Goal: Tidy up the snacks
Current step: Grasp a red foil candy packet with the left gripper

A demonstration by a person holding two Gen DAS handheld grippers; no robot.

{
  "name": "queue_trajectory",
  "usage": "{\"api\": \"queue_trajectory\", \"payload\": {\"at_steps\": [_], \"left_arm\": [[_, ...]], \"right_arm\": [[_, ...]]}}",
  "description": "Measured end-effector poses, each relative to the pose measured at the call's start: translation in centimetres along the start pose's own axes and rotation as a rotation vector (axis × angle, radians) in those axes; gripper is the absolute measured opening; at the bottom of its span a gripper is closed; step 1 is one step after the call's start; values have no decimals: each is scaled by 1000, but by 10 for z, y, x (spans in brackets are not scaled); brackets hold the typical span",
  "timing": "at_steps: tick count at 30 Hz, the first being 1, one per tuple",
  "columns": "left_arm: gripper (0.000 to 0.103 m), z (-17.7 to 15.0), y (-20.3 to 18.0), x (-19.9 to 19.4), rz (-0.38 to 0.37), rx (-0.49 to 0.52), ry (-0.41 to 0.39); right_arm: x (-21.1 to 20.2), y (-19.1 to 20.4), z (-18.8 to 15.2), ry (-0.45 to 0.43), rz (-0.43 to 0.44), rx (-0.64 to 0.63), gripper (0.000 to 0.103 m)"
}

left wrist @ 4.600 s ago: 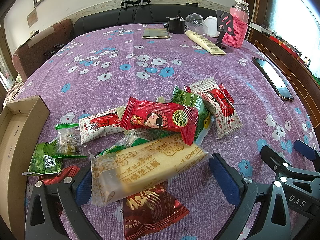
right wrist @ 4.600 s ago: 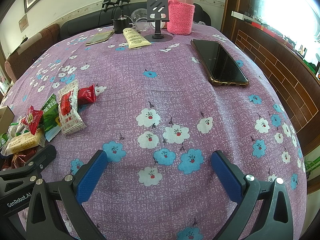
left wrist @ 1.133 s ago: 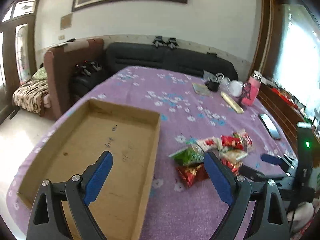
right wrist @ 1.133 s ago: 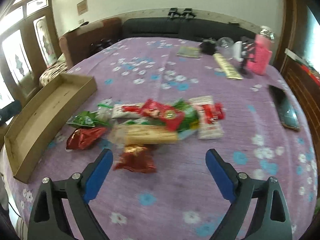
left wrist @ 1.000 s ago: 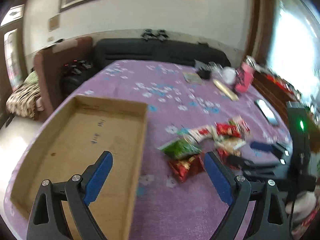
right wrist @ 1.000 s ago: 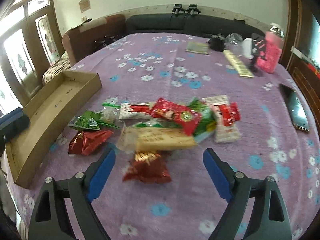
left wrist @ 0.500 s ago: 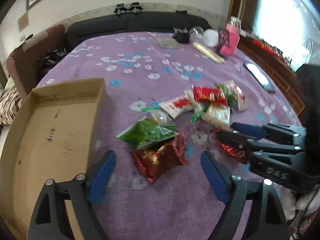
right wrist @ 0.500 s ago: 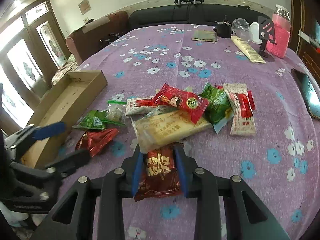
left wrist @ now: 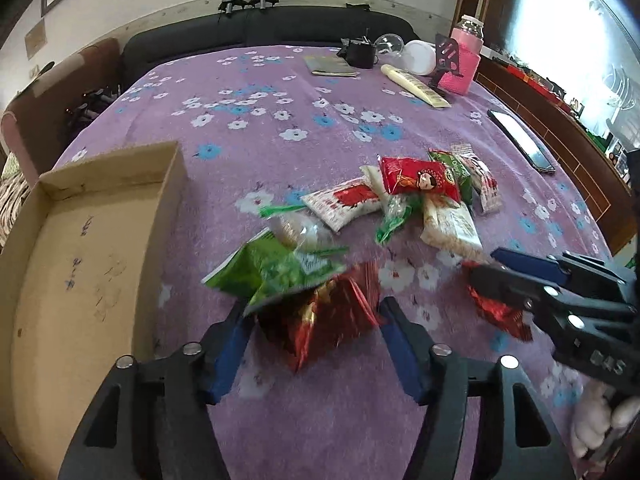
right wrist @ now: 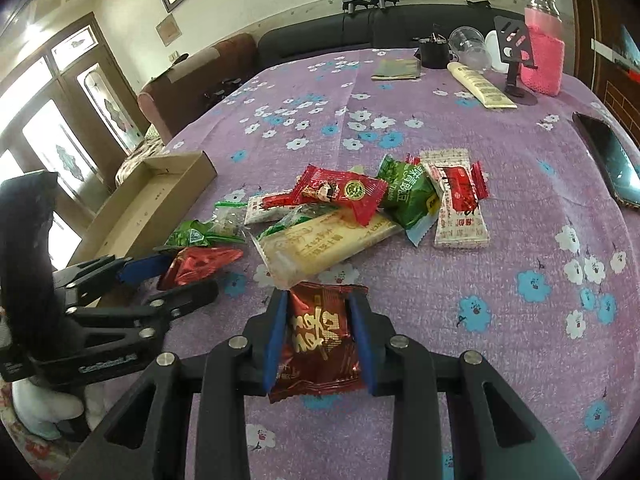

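Right gripper (right wrist: 318,330) jaws clamped on dark red packet (right wrist: 318,340); left gripper (left wrist: 314,330) jaws half-open around crinkled red packet (left wrist: 320,320), green packet (left wrist: 276,270) overlapping it at 11 o'clock; cardboard box (left wrist: 80,248) at 9 o'clock on desk (left wrist: 280,120); risk: green packet snags and drags along.
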State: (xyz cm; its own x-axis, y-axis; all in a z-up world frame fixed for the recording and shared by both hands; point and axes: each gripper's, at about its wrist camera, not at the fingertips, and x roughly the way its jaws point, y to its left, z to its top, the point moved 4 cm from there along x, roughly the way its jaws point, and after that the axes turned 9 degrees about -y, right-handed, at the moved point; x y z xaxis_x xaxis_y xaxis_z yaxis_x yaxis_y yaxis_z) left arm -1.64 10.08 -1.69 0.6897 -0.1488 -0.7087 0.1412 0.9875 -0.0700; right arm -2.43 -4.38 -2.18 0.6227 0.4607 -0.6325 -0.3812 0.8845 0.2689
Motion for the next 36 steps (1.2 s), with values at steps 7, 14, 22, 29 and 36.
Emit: {"api": "queue_trajectory", "payload": {"at_steps": [7,14,22,29,36], "left_arm": [[48,0,0,0,-33,-35,-27],[34,-8,17,-37,-125,-137,-68],[34,-18,35,-78,-169,-209,-137],[36,-23,26,-73,-174,-159,-98],[60,-11,-21,-39,-125,51,-83]], "right_arm": [[-15,12,-3,-1,38,-26,4],[-26,13,-11,-25,-3,-55,51],[-1,25,-21,18,-85,-179,67],[0,23,-27,52,-94,-132,38],[-14,21,-32,39,-93,-106,36]]}}
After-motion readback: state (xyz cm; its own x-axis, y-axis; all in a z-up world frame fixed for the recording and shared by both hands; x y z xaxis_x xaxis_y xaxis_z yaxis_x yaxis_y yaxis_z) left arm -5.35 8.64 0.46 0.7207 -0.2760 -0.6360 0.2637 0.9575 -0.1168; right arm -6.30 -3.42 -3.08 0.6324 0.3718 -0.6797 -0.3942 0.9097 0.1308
